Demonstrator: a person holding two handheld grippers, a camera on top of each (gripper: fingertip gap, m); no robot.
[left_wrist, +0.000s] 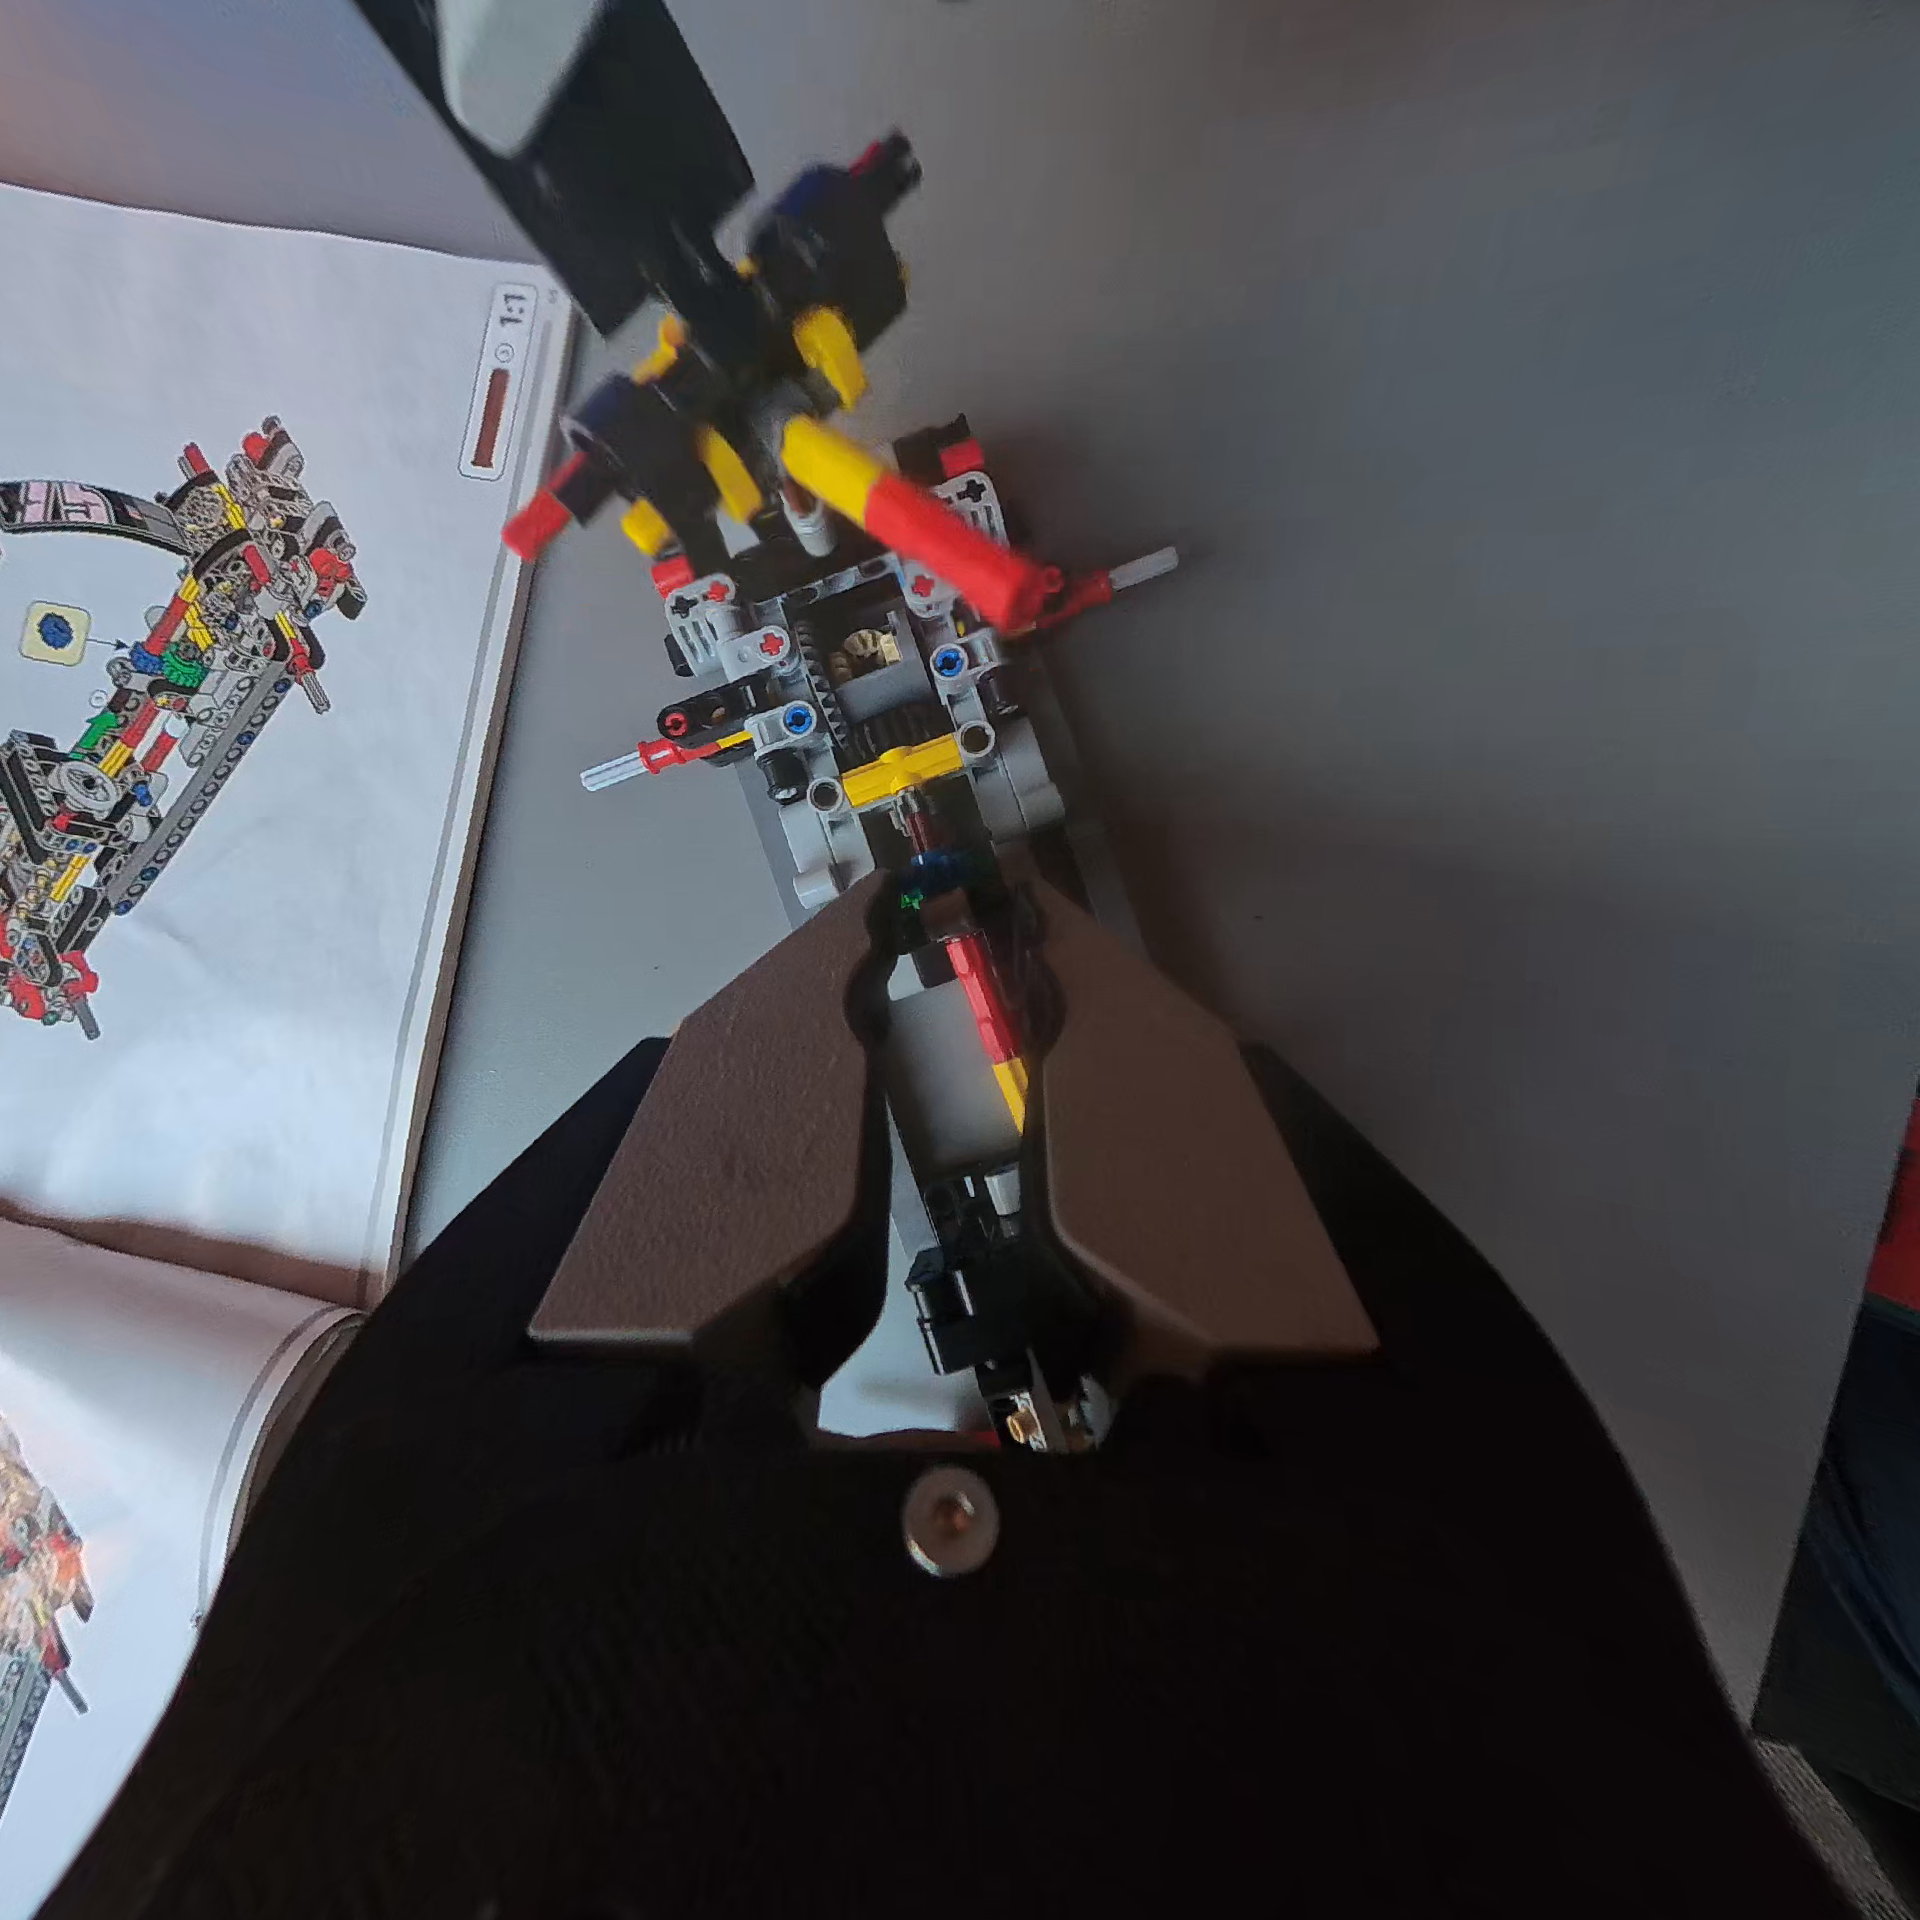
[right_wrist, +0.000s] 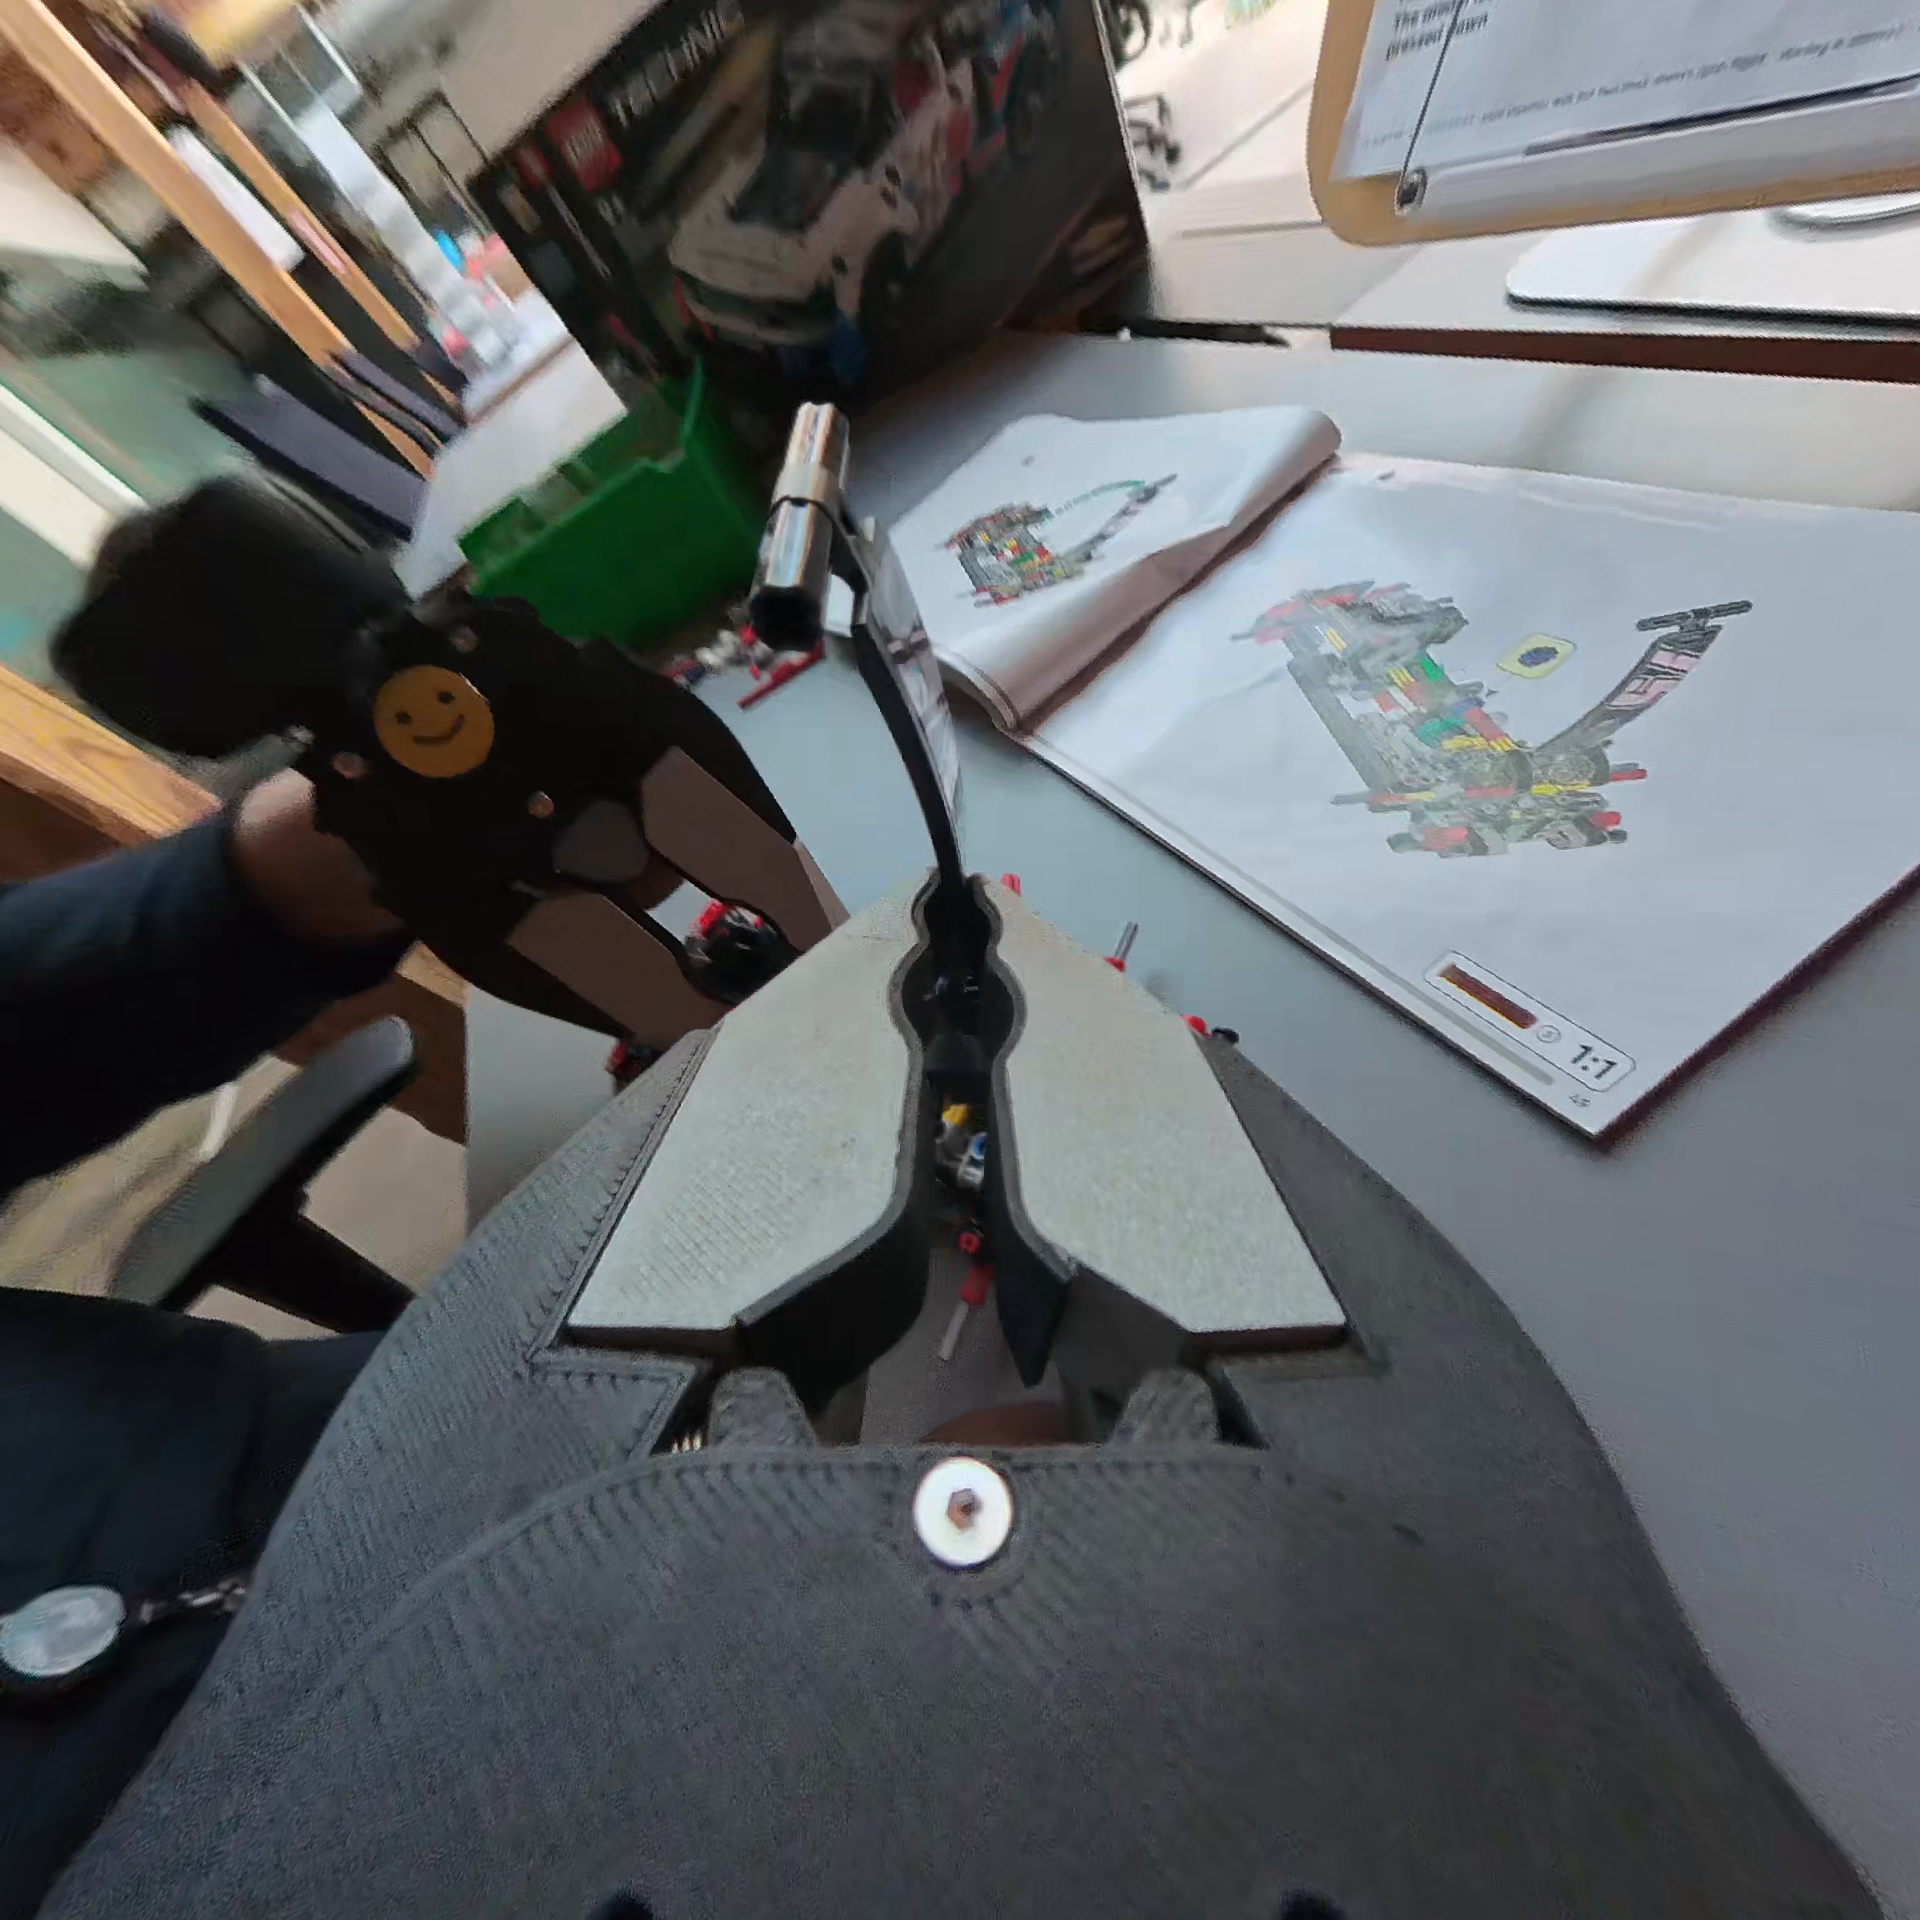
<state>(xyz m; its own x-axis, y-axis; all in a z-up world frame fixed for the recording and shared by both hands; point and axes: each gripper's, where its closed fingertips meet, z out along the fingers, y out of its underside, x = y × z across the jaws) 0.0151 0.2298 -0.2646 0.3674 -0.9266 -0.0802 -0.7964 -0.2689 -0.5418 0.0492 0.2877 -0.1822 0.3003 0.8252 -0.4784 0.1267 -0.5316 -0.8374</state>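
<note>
The left gripper (left_wrist: 961, 914) is clamped on the near end of a brick-built chassis model (left_wrist: 873, 717), which runs straight ahead of it over the grey table (left_wrist: 1455, 520). The right gripper (right_wrist: 954, 904) pinches the foot of a thin black curved panel (right_wrist: 904, 675) rising ahead of its tips. This looks like a mid-assembly hold. An open instruction booklet (left_wrist: 260, 831) lies close on the left gripper's left; its right side is open.
</note>
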